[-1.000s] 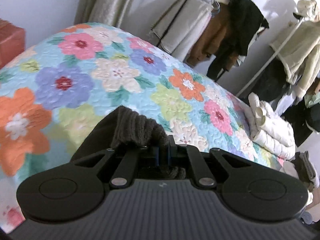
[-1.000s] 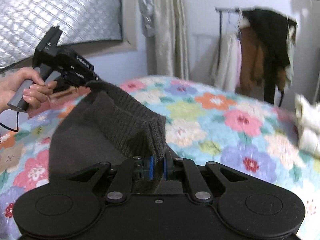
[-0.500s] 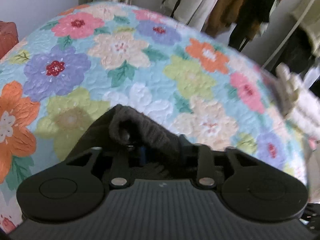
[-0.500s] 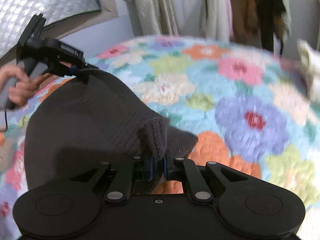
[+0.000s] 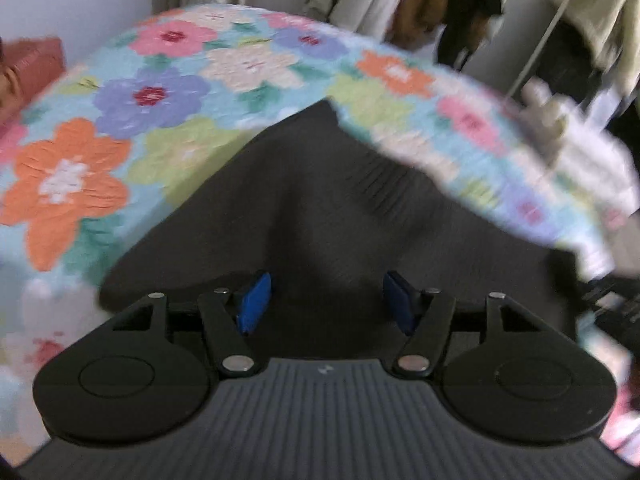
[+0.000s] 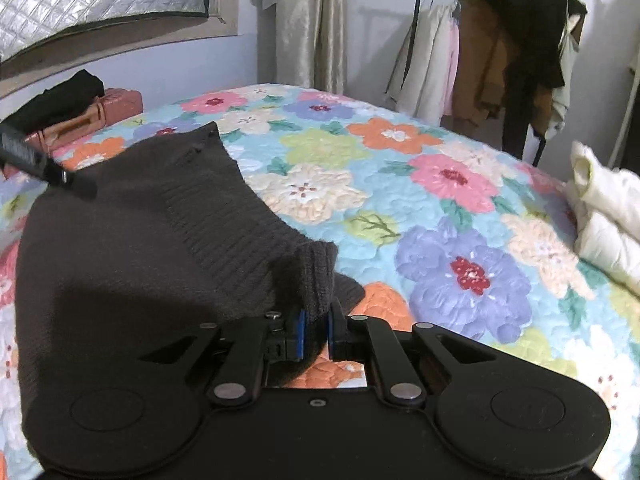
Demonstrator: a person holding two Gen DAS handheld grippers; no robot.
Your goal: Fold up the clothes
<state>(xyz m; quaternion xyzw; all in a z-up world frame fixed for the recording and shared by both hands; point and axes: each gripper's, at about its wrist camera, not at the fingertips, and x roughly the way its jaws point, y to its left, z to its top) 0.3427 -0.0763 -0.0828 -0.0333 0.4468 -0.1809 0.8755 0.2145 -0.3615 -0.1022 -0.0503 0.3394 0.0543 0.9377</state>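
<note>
Dark knit sweater (image 6: 132, 248) lies on floral bed quilt (image 6: 440, 216), R gripper (image 6: 315, 334) clenched on its ribbed hem, L gripper (image 5: 326, 300) jaws just opening above sweater, pads clear of it.

The dark charcoal knit sweater (image 6: 132, 264) is lying mostly flat on the flowery bedspread (image 6: 440, 208), ribbed hem showing, with one corner bunched up and lifted off the bed on the near right side.
</note>
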